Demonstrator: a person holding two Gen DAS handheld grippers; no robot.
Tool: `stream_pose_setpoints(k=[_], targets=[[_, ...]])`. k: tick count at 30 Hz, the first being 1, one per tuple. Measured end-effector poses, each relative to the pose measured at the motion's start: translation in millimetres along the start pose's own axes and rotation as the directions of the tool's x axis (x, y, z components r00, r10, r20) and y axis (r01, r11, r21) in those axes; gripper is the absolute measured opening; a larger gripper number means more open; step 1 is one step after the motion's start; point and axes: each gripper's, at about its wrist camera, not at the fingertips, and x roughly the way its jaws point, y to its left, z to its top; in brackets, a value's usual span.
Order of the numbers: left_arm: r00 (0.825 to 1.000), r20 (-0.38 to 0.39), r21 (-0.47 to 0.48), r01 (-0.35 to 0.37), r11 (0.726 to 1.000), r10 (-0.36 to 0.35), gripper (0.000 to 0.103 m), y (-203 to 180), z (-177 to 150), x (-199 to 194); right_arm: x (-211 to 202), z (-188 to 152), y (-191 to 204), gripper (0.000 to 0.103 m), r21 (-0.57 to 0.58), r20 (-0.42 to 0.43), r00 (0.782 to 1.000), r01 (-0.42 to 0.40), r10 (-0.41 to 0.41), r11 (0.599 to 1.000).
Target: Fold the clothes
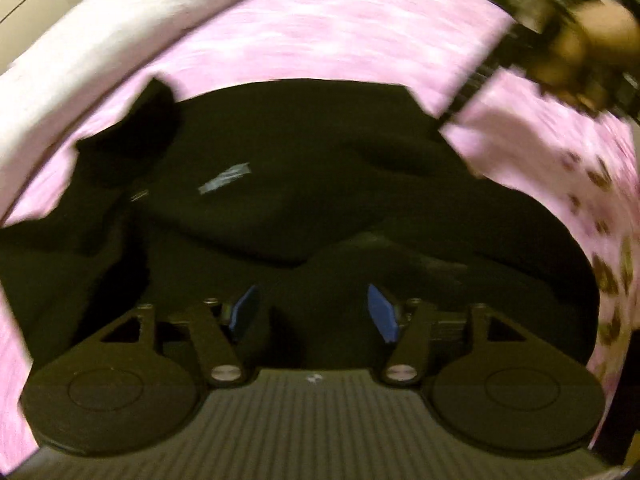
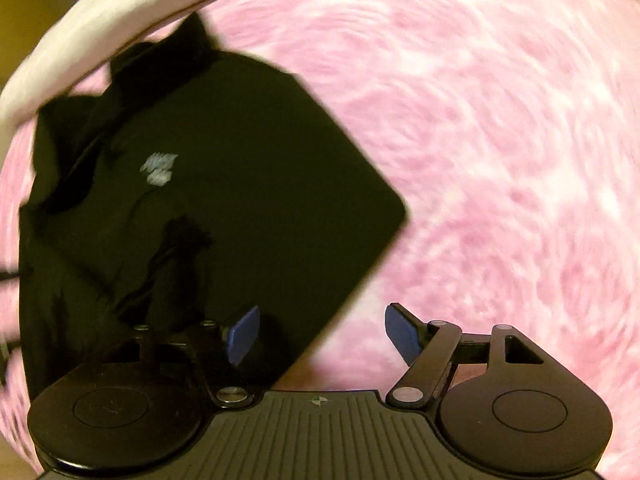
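A black shirt (image 1: 280, 168) with a small white chest print lies spread on a pink patterned bedspread (image 1: 340, 24). My left gripper (image 1: 314, 312) is open, its blue pads wide apart just above the shirt's near part. The right gripper (image 1: 532, 52) shows at the top right of the left wrist view, held by a hand, by the shirt's far right corner. In the right wrist view the shirt (image 2: 224, 200) lies to the left with a folded straight edge and rounded corner. My right gripper (image 2: 320, 338) is open and empty over that edge.
A white band of sheet or pillow (image 1: 80, 48) runs along the far edge of the bed, also in the right wrist view (image 2: 92, 36). The pink bedspread (image 2: 500, 140) stretches to the right of the shirt. Both views are motion-blurred.
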Motion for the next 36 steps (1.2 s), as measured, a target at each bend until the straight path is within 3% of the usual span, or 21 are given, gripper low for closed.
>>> stream_pose_setpoints(k=[2,5,6,7,8,9,10,13,17,20,24,28,31,34,35,36], targets=[[0.999,-0.038,0.099,0.007,0.995,-0.004,0.055,-11.7,-2.5,19.2,9.6,-2.3,-15.0,0.074,0.088,0.021,1.0,-0.005,0.004,0.996],[0.994,-0.105,0.247,0.033,0.969,-0.007,0.048,-27.6,-11.8,43.1,15.1,-6.1,-22.6,0.083,0.169,0.101,0.994,-0.052,0.035,0.984],[0.995,-0.105,0.242,0.03,0.97,-0.004,0.04,-26.3,-13.6,41.0,15.2,-7.3,-21.4,0.083,0.175,0.131,0.99,-0.067,0.044,0.982],[0.995,-0.1,0.23,0.024,0.973,-0.001,0.025,-24.0,-15.2,37.4,15.0,-8.7,-19.4,0.082,0.178,0.158,0.986,-0.089,0.061,0.98],[0.995,-0.096,0.217,0.019,0.976,0.002,0.021,-21.7,-16.9,33.8,16.3,-9.4,-17.1,0.064,0.177,0.174,0.981,-0.119,0.088,0.977],[0.996,-0.09,0.196,0.025,0.98,-0.007,0.014,-17.6,-18.6,28.0,18.3,-8.7,-13.7,0.022,0.171,0.17,0.979,-0.142,0.113,0.975],[0.996,-0.087,0.184,0.024,0.983,-0.008,0.004,-14.5,-20.7,20.4,20.8,-7.1,-10.7,0.009,0.169,0.156,0.98,-0.149,0.123,0.974],[0.997,-0.076,0.159,0.017,0.987,-0.005,0.004,-7.6,-26.8,-3.2,11.1,2.9,-4.1,0.007,0.132,0.136,0.983,-0.144,0.126,0.981],[0.999,-0.049,0.173,0.013,0.985,-0.005,0.004,-14.8,-30.1,-35.5,-45.5,21.8,-12.2,0.002,0.015,0.185,0.976,-0.122,0.117,0.992],[0.999,-0.026,0.164,0.028,0.986,-0.024,0.004,-23.5,-32.1,-56.2,-103.1,37.0,-25.5,0.002,-0.045,0.254,0.966,-0.042,0.052,0.998],[0.999,-0.006,0.141,0.053,0.989,-0.053,0.004,-38.8,-42.2,-90.0,-148.9,46.3,-38.6,0.002,-0.106,0.329,0.939,0.139,-0.097,0.985],[0.998,-0.051,0.087,0.026,0.996,-0.022,0.0,-41.5,-68.5,-116.7,-155.0,54.5,-64.1,0.002,-0.055,0.353,0.906,0.27,-0.234,0.961],[0.991,-0.127,-0.021,-0.046,0.999,0.042,0.0,-23.1,-102.5,-131.0,-143.8,51.0,-70.9,0.006,-0.018,0.339,0.899,0.301,-0.278,0.953],[0.972,-0.208,-0.134,-0.137,0.981,0.107,0.0,1.3,-135.9,-141.7,-135.1,32.7,-58.2,0.032,-0.016,0.337,0.885,0.347,-0.322,0.938],[0.965,-0.231,-0.166,-0.164,0.972,0.123,0.0,9.1,-145.1,-144.5,-133.4,25.0,-52.7,0.052,-0.017,0.342,0.878,0.36,-0.333,0.933],[0.957,-0.253,-0.197,-0.191,0.962,0.139,0.001,16.8,-154.3,-147.3,-131.8,17.4,-47.2,0.062,-0.017,0.347,0.872,0.374,-0.345,0.927]])
